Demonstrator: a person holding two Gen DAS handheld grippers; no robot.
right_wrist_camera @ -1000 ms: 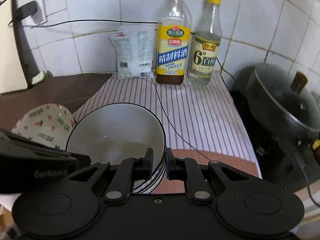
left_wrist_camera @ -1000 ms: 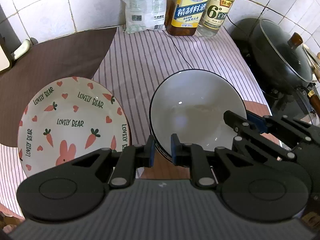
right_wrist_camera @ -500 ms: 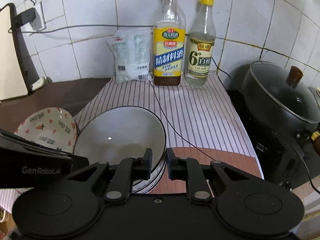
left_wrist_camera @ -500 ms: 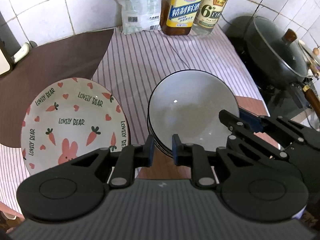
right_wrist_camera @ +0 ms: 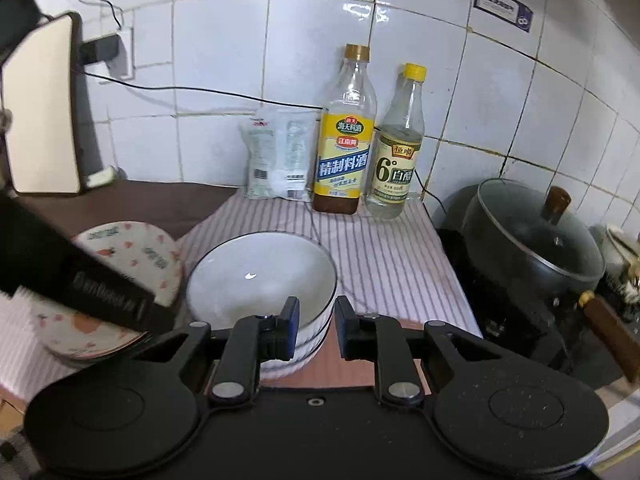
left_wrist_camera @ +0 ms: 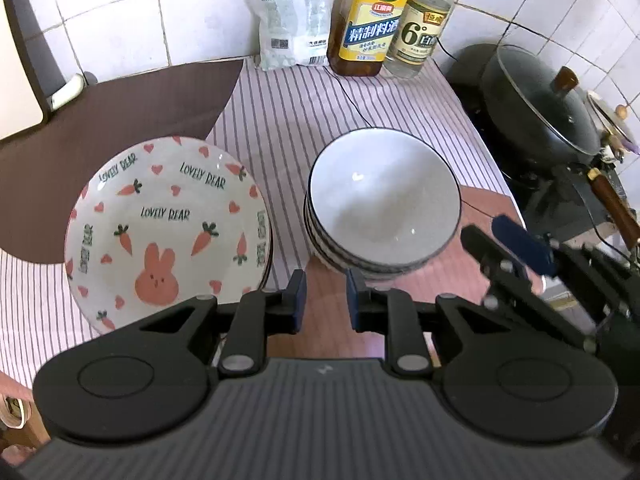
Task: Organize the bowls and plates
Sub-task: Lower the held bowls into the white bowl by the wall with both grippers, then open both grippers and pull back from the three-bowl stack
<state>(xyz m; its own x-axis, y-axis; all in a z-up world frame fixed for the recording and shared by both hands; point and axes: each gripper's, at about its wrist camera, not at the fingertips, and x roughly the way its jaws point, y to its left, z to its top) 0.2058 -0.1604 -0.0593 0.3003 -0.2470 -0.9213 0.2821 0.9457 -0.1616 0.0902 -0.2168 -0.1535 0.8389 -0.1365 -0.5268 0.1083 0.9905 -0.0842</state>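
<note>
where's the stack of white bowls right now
In the left wrist view the stack of white bowls sits right of centre on the striped cloth, just right of the rabbit plate.

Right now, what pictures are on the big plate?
Pink bunny, orange carrots, hearts on the plate; clearest in the left wrist view.

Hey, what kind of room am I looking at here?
Most likely a home kitchen counter: white wall tiles, a lidded pot on a stove, two condiment bottles against the wall, and stacked bowls beside a carrot-print plate.
</note>
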